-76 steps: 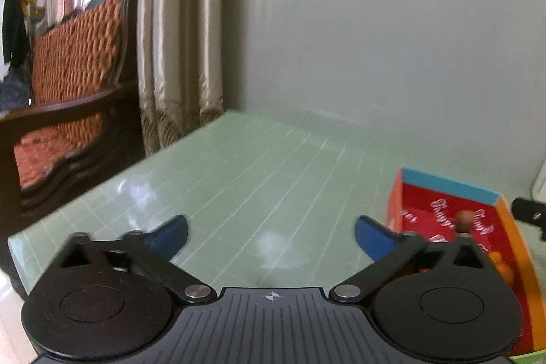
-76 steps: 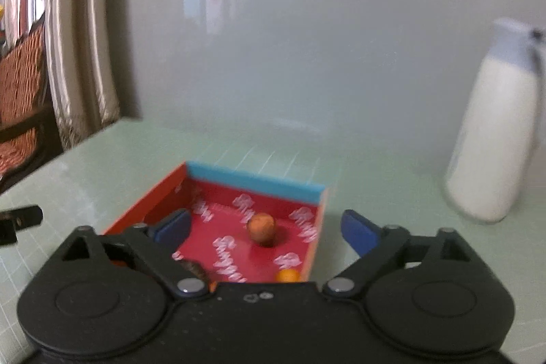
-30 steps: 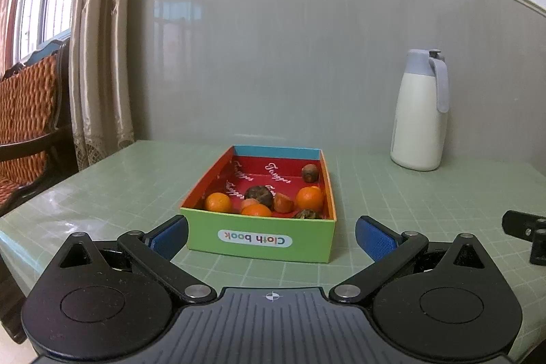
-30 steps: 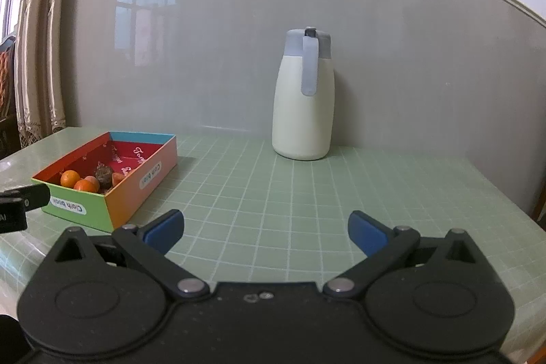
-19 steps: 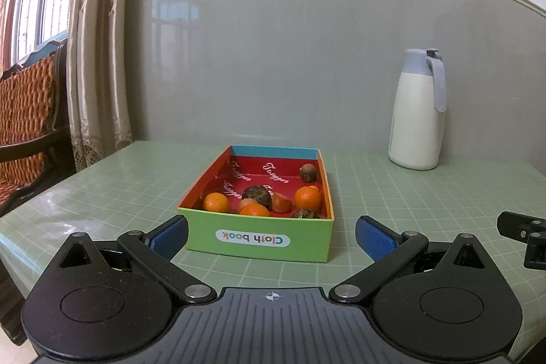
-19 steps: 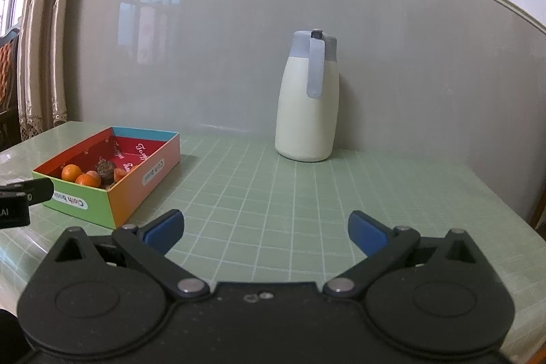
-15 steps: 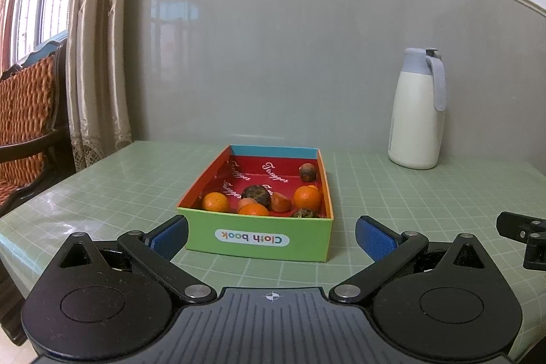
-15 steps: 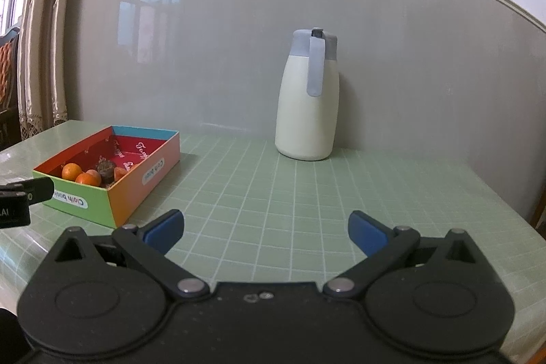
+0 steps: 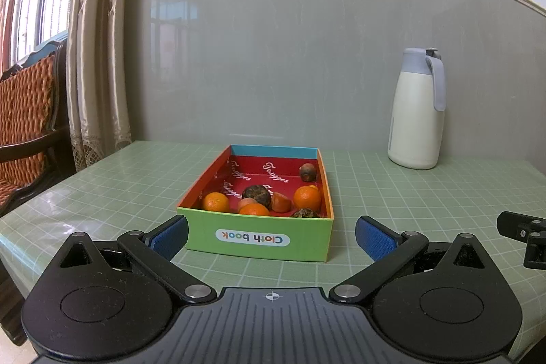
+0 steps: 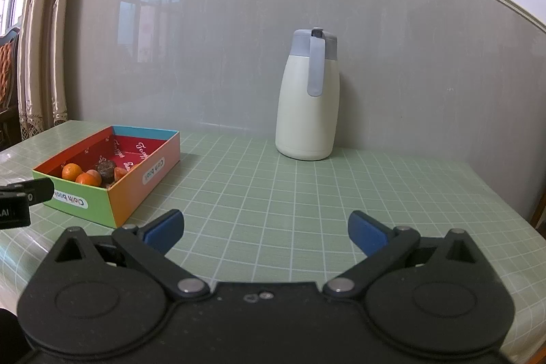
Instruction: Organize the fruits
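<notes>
Facing the box (image 9: 259, 239) head-on, the left gripper (image 9: 271, 236) hangs low at the table's (image 9: 426, 193) near edge with jaws wide apart and empty; the right gripper (image 10: 265, 231), likewise spread and empty, points over bare cloth toward the jug (image 10: 309, 98). The fruit (image 9: 307, 197) all lies inside the box, oranges and darker pieces bunched at the near end, one brown piece (image 9: 307, 172) alone near the far wall. With nothing loose on the table, the task looks close to done. Reaching in again could go wrong: the near wall stands between the pads and the fruit, so a low approach might shove the light box, and packed round fruit could roll or squirt from a pinch. The jug stands well apart; a chair (image 9: 24, 125) and curtain (image 9: 99, 57) sit left, clear of the work.
</notes>
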